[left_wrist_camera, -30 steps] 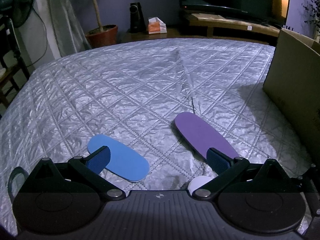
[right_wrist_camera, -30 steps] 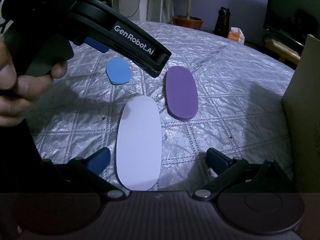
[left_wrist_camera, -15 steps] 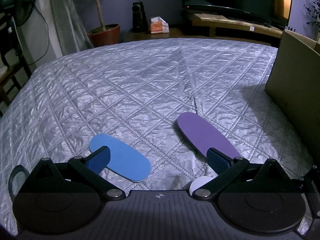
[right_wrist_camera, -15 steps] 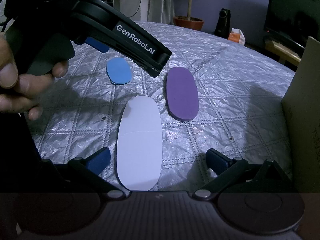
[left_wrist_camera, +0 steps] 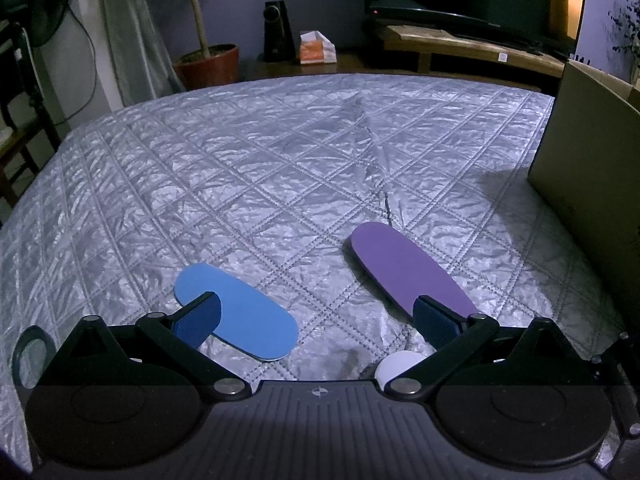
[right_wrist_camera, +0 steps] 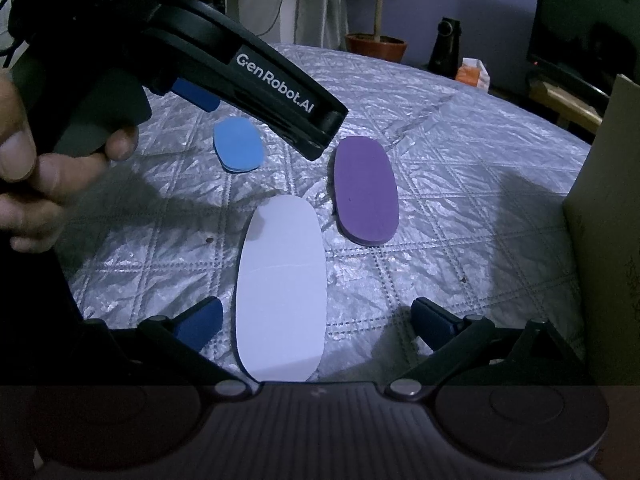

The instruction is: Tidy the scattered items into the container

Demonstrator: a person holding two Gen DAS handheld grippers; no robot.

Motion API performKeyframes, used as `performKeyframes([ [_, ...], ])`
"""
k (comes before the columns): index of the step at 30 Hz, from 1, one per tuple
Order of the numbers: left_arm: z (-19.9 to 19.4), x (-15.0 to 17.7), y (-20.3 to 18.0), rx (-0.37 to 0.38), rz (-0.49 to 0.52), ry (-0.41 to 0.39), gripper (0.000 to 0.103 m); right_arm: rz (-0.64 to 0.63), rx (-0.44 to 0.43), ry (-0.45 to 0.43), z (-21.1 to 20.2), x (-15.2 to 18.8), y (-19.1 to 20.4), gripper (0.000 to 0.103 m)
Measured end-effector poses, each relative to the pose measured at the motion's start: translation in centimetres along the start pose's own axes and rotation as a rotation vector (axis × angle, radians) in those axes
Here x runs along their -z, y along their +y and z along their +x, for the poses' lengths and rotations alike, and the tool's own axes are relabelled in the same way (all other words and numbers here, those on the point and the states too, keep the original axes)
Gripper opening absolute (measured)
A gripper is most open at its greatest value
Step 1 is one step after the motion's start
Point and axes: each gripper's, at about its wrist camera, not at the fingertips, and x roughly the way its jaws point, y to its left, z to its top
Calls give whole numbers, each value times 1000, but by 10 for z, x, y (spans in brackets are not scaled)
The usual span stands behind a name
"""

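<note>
Both claws wide, empty; white oval (right_wrist_camera: 280,292) whole only from the right wrist, a sliver from the left.

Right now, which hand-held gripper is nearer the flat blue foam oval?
Left. The left hand-held gripper hovers open right over the flat blue foam oval; the right hand-held gripper sits farther back, over the white oval.

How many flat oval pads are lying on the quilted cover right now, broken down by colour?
Blue pad: 1
Purple pad: 1
White pad: 1
Total: 3, all lying loose on the cover, none yet in the cardboard box.
</note>
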Motion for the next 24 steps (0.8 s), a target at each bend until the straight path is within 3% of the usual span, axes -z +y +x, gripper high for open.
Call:
performKeyframes([
  [24, 3, 1, 1, 1, -3, 9, 103, 9, -5, -21, 2, -6, 3, 88],
])
